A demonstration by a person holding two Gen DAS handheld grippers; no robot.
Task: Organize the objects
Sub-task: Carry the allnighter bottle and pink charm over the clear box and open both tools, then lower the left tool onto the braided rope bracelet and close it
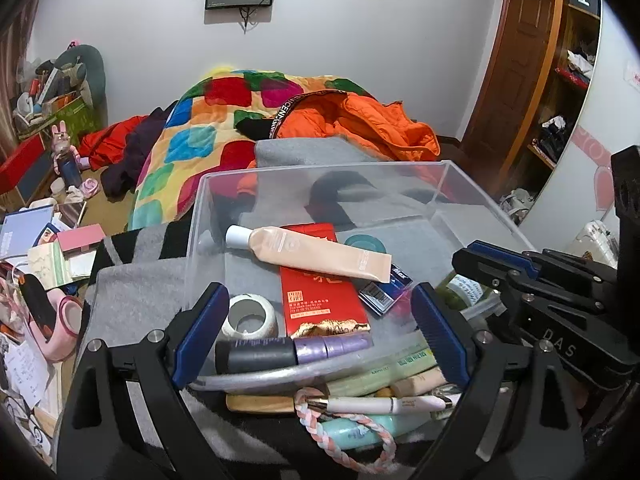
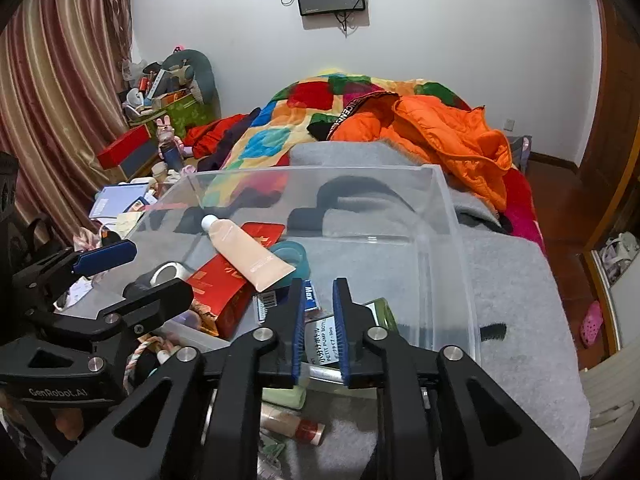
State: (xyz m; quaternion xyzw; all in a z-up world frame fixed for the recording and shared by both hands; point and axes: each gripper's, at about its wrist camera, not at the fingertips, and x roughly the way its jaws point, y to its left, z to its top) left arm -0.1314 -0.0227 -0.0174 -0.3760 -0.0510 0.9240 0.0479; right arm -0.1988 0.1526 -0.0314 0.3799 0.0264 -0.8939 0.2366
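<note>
A clear plastic bin [image 1: 320,169] [image 2: 320,170] stands on a grey blanket. In it lie a beige tube [image 1: 312,250] [image 2: 250,252] across a red box [image 1: 320,296] [image 2: 224,288], a white tape roll [image 1: 250,314], a teal tape roll [image 1: 366,242], a blue Max box [image 1: 386,286] and a pump bottle packet [image 2: 324,336]. My left gripper [image 1: 318,312] hangs wide open over the bin's near wall, holding nothing. My right gripper [image 2: 319,286] hovers over the packet with a narrow gap between its pads. The packet lies below them, wider than the gap.
Tubes, a white pen [image 1: 400,403] and a braided cord [image 1: 348,428] lie on the blanket before the bin. An orange jacket [image 2: 448,136] and a patchwork quilt [image 1: 192,132] are heaped behind it. Papers and boxes [image 1: 36,240] crowd the left; a wardrobe [image 1: 560,100] stands right.
</note>
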